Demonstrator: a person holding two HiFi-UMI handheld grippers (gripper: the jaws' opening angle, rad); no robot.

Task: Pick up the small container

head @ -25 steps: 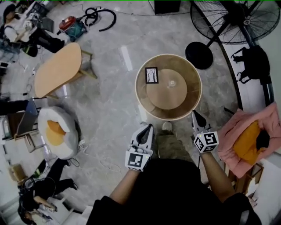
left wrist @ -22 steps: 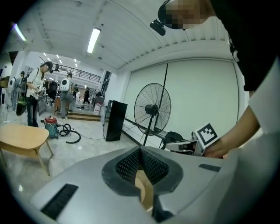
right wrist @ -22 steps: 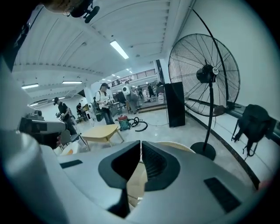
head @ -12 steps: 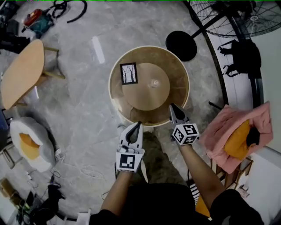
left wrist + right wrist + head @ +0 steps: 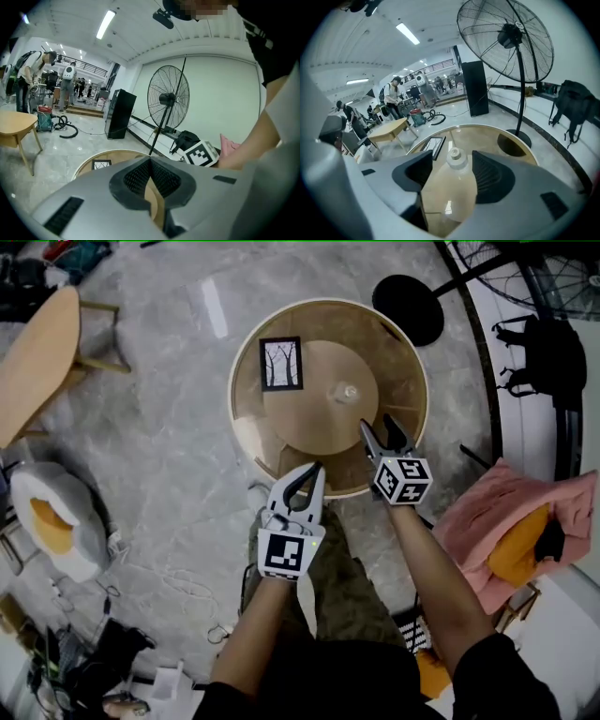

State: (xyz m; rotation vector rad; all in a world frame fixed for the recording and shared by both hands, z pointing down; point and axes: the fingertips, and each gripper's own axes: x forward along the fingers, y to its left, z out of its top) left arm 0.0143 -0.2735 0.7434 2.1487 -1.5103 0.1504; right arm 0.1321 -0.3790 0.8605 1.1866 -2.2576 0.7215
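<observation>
Nearest to me, two bare forearms reach forward from a dark top, each hand holding a tool with a black-and-white marker cube.

The left claw hangs over the near rim of a round wooden desk. Its jaws are pressed together with nothing between them; in the left gripper view the ribbed pads meet at a point.

The right claw sits a little further in, over the desk's right half, pointing downward. Its jaws have just been opening and now stand spread, with nothing pinched.

The small container stands upright on the paler inner disc of the desk, just beyond the right claw's tips and apart from them. In the right gripper view it shows through the gap between the jaws as a pale, rounded pot with a cap, and neither pad touches it.

Left of the container, at the edge of the inner disc, a black-framed picture lies flat.

Beyond the desk, on the grey marble floor, are the black round base of a standing fan and, to its right, a black bag by the wall. A pink cloth lies at my right. A wooden side table stands far left.
</observation>
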